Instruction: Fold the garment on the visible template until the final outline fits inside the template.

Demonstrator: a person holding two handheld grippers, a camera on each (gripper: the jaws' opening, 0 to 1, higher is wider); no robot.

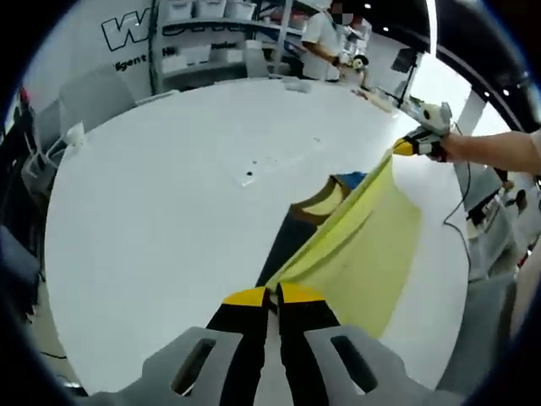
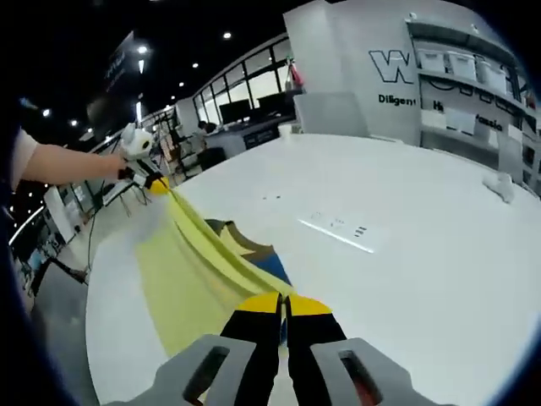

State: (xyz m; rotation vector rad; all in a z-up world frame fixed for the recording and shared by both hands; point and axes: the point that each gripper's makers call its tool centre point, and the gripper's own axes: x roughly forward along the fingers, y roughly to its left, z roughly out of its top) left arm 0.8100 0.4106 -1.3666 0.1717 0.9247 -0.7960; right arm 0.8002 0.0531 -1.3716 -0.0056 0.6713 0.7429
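**Yellow cloth held up at both ends**

The left claw [image 1: 271,293] is pinched shut on one corner of the soft yellow cloth garment [image 1: 355,245]. The cloth is stretched, lifted above the round white bench [image 1: 152,220], over a dark, yellow and blue patch that may be the template [image 1: 317,207]. The right claw [image 2: 286,301] is pinched shut on the other end. If the cloth is pulled too hard, a corner could slip out, and the fold could land crooked.

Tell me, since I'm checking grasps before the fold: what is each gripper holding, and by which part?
Both hold the yellow fabric garment stretched between them: left gripper and right gripper each pinch an opposite end of its raised edge.
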